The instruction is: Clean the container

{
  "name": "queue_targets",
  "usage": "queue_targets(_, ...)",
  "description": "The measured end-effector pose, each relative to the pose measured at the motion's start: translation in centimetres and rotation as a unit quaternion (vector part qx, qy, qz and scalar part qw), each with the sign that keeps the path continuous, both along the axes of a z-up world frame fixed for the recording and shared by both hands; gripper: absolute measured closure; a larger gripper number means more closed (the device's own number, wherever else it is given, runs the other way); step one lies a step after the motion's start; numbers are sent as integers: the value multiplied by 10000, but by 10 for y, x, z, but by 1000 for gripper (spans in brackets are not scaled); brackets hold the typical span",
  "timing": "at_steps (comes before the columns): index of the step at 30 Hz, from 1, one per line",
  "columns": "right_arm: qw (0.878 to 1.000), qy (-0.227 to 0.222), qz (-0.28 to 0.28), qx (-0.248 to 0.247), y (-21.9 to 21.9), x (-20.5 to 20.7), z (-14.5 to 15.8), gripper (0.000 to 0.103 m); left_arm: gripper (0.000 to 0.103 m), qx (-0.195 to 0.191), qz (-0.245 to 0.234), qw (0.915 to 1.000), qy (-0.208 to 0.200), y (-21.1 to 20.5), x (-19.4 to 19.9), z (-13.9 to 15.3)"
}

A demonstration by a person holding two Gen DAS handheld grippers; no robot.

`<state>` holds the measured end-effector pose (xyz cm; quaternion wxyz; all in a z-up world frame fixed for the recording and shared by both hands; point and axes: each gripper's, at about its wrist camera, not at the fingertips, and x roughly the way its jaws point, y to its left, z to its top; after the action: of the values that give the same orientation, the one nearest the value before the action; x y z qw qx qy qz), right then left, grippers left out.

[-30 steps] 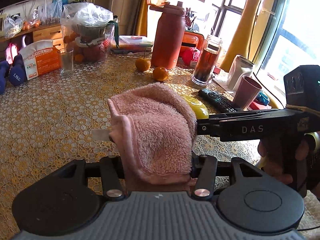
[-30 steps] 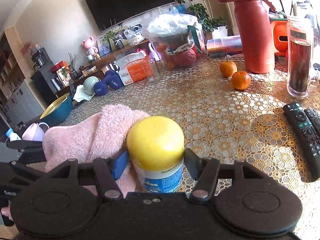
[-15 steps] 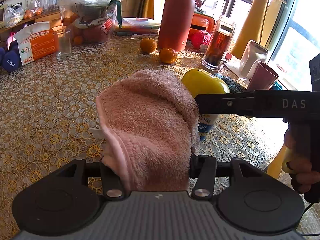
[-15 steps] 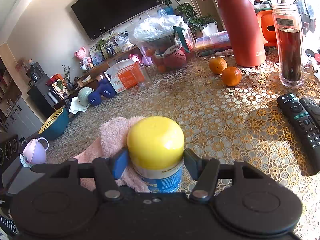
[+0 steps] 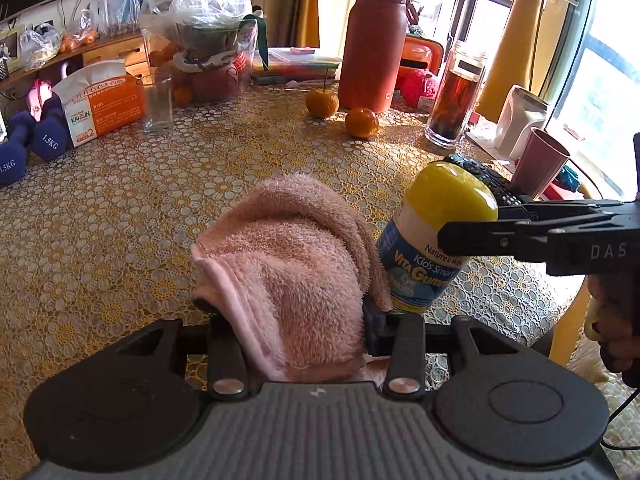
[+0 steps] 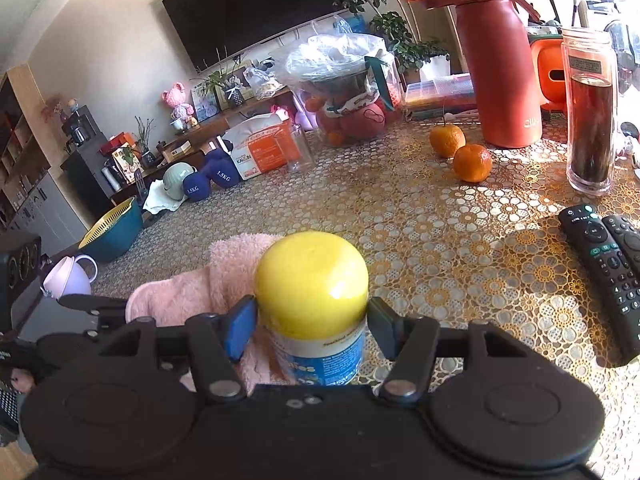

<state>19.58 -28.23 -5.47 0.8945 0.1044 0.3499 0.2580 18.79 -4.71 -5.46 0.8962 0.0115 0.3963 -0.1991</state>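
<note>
Fingers of the right gripper (image 6: 312, 322) clamp the blue-labelled vitamin bottle with a rounded yellow cap (image 6: 311, 280), low in the frame's centre. Beside it, touching, a fluffy pink towel (image 5: 296, 268) sits pinched in the left gripper (image 5: 294, 316), whose jaws have just been closing. Both hang over the gold floral lace tablecloth (image 5: 120, 216).

My table (image 5: 120, 240) wears a gold lace-patterned cover. Taking the red jug (image 5: 372, 44) as landmark: two oranges (image 5: 362, 122) lie just before it, a tea jar (image 5: 456, 96) stands to its right, an empty glass (image 5: 159, 102) and tissue pack (image 5: 100, 100) well left.
</note>
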Motion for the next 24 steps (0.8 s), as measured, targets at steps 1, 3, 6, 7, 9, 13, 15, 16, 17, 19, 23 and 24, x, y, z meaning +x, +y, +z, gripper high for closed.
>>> queue_targets(1,10000,-25,28,-29,0,-2,0,43,62,-12,-1,10000,-35,3,-1,4)
queue_targets(3,9999,-80,82,-104,1,-6,0,43,63,-59,5,9999,-84,7,-3,10)
queue_targets(6,9994,-178,154,-248,4,-11,1,43,65,-180,12,9997,-176,11,-6,20)
queue_targets(7,9991,-220,183,-307,6,-13,2,43,65,-222,1,9995,-218,12,-8,25)
queue_targets(9,9979,-339,270,-479,11,-18,3,43,65,-360,-52,9990,-272,13,-11,36)
queue_targets(13,9936,-585,435,-861,23,-27,5,43,65,-566,-292,9964,-552,7,-23,64)
queue_targets(15,9915,-681,482,-1003,29,-29,5,43,65,-669,-429,9944,-695,1,-29,78)
queue_targets(16,9906,-711,496,-1054,31,-30,6,43,65,-707,-503,9933,-758,-2,-31,84)
queue_targets(17,9899,-736,508,-1098,33,-31,6,43,65,-725,-578,9923,-818,-6,-33,89)
queue_targets(19,9879,-798,547,-1209,37,-33,6,43,65,-709,-751,9903,-928,-18,-35,97)
queue_targets(23,9847,-894,596,-1374,44,-35,7,43,65,-415,-884,9902,-997,-42,-30,93)
queue_targets(24,9843,-907,601,-1392,45,-36,7,43,65,-368,-887,9908,-957,-47,-27,89)
